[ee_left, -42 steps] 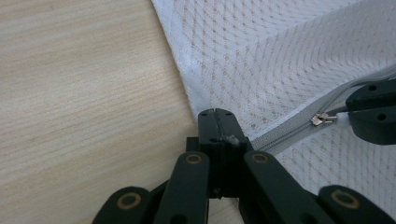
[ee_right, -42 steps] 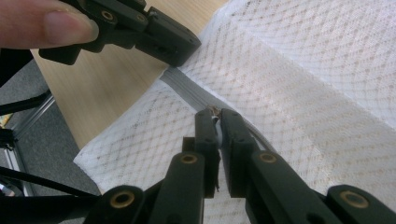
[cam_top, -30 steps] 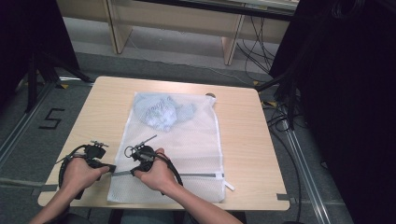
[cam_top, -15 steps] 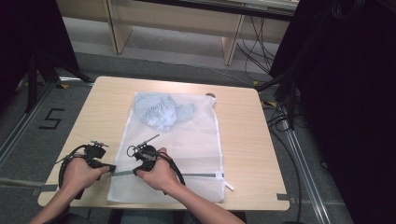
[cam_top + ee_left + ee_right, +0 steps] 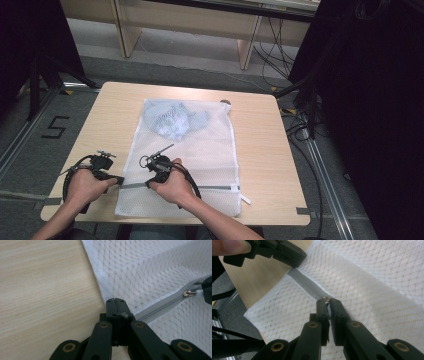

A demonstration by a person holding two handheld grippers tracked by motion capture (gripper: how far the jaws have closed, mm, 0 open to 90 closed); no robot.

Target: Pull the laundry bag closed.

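A white mesh laundry bag [image 5: 200,150] lies flat on the wooden table [image 5: 260,150], with a blue garment [image 5: 172,120] bunched at its far end. A grey zipper [image 5: 215,188] crosses the bag near the front edge. My left gripper [image 5: 120,180] is shut on the zipper's left end at the bag's edge [image 5: 115,301]. A short way along the zipper [image 5: 307,285], my right gripper [image 5: 149,183] is shut on the metal zipper pull [image 5: 325,299], and the left gripper [image 5: 297,260] is just beyond it. The pull [image 5: 188,293] and the right gripper's tip [image 5: 207,288] appear at the far right of the left gripper view.
The table's front edge runs just below both hands, with grey floor and metal rails beyond it. A white tab [image 5: 246,199] sticks out at the zipper's right end. Bare wood lies left of the bag [image 5: 45,285] and right of it.
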